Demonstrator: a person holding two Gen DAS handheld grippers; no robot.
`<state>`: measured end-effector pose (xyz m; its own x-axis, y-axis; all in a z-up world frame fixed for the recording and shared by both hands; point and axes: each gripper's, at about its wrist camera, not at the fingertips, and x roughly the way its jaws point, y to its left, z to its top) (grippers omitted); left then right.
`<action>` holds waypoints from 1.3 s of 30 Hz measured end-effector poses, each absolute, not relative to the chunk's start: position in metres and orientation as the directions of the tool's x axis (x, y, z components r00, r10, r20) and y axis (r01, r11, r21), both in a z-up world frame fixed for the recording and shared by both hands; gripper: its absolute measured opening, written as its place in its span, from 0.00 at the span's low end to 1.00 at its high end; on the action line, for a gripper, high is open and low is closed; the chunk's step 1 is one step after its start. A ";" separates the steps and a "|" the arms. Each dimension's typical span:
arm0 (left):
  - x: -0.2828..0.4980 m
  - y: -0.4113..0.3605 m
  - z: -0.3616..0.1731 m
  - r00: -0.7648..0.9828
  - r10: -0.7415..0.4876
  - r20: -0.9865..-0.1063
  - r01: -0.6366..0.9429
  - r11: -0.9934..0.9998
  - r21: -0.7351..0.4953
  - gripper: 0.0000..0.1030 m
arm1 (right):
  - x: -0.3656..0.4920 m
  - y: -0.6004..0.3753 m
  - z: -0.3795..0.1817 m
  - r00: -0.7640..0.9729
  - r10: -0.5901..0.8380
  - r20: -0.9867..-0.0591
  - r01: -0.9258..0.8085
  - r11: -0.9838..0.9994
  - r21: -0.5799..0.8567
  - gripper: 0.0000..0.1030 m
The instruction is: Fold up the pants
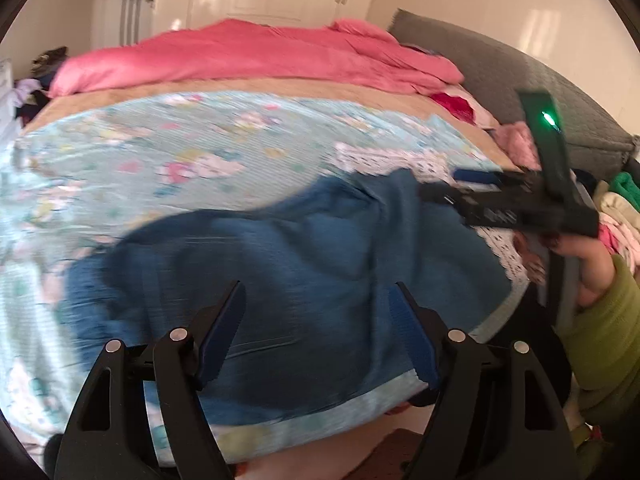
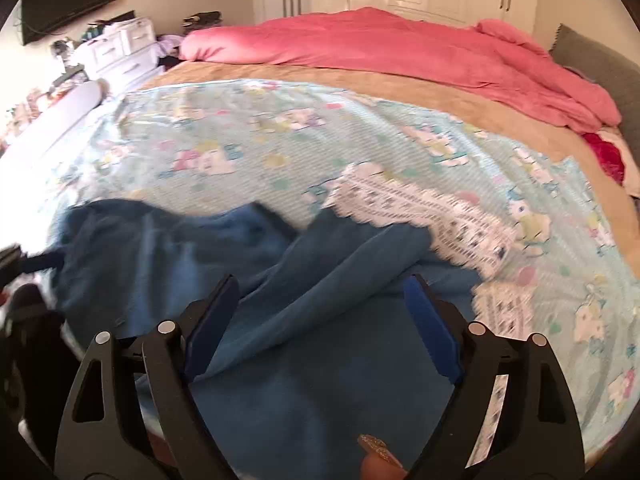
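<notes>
Blue pants [image 1: 288, 264] lie rumpled on a light blue patterned sheet [image 1: 160, 148] at the near edge of the bed. In the right wrist view the pants [image 2: 304, 320] show a raised fold running away from me. My left gripper [image 1: 318, 292] is open just above the pants and holds nothing. My right gripper [image 2: 320, 284] is open over the pants and empty. It also shows from the side in the left wrist view [image 1: 472, 184], at the pants' far right edge. A white patterned cloth [image 2: 420, 204] lies partly under the pants.
A pink duvet [image 1: 260, 56] is bunched at the far side of the bed over a tan blanket [image 2: 400, 84]. A grey headboard [image 1: 500, 76] and a clothes pile [image 1: 616, 204] are on the right. White drawers [image 2: 120, 48] stand at the left.
</notes>
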<state>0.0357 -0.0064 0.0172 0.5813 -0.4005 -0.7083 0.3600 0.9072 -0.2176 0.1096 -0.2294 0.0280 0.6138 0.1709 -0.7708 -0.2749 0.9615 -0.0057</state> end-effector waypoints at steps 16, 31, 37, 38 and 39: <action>0.082 -0.071 -0.041 0.433 -0.497 -0.752 0.396 0.855 -0.337 0.49 | 0.200 -0.217 0.005 0.578 0.100 -0.810 -0.258 0.964 -0.065 0.82; 0.068 -0.085 -0.043 0.444 -0.516 -0.733 0.472 0.830 -0.298 0.26 | 0.264 -0.203 -0.043 0.512 -0.037 -0.858 -0.171 0.975 -0.144 0.44; 0.065 -0.078 -0.042 0.446 -0.523 -0.726 0.476 0.826 -0.303 0.37 | 0.236 -0.251 -0.010 0.570 0.048 -0.820 -0.147 0.988 -0.044 0.05; 0.065 -0.079 -0.042 0.446 -0.525 -0.725 0.478 0.824 -0.303 0.40 | 0.230 -0.257 -0.005 0.578 0.061 -0.814 -0.138 0.990 -0.024 0.05; 0.063 -0.079 -0.042 0.450 -0.522 -0.725 0.479 0.826 -0.297 0.41 | 0.222 -0.268 0.002 0.586 0.082 -0.806 -0.127 0.992 0.008 0.05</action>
<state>0.0633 -0.0789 -0.0418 0.4504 -0.5215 -0.7247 0.4793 0.8260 -0.2965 0.2221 -0.2677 0.0017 0.5860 0.0815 -0.8062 -0.1273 0.9918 0.0078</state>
